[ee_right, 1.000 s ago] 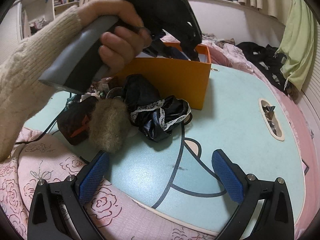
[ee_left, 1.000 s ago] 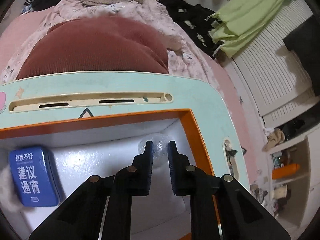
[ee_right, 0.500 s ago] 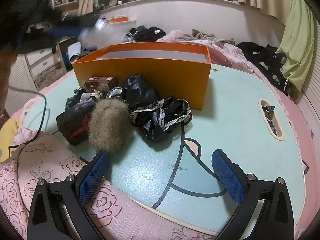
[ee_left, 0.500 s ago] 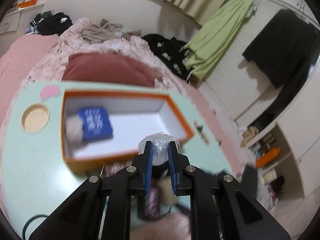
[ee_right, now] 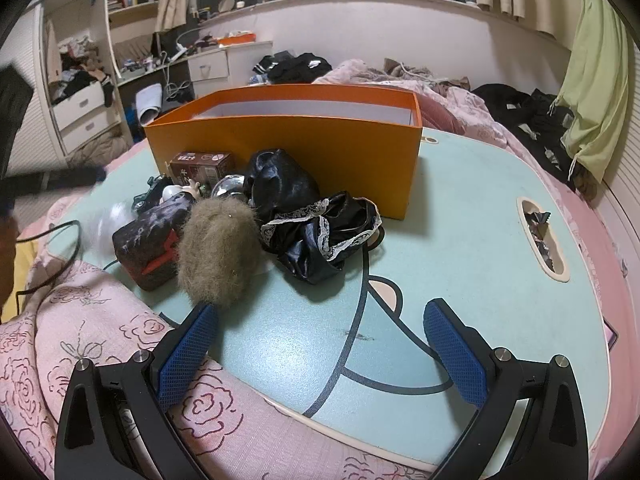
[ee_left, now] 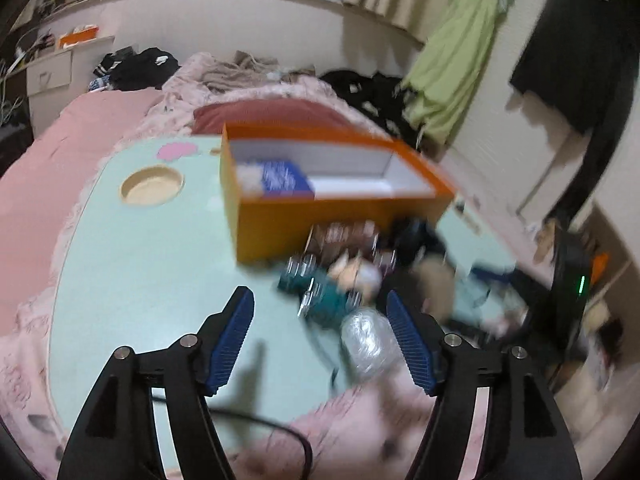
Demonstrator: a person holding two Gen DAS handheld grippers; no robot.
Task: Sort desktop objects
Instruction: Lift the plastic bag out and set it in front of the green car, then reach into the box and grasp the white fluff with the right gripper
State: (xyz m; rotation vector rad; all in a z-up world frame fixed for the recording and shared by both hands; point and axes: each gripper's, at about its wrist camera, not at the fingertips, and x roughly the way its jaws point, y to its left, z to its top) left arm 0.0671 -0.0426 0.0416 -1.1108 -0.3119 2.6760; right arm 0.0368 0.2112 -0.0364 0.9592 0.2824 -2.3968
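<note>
Fingers spread on both the left gripper (ee_left: 320,344) and right gripper (ee_right: 320,356); centring the clear plastic ball (ee_left: 370,342) at lower right before closing looks wise, orange box (ee_left: 340,216) beyond.

The left claw (ee_left: 320,340) has spread open, pulled back from the orange box (ee_left: 332,216), dropping the clear ball (ee_left: 366,342).
</note>
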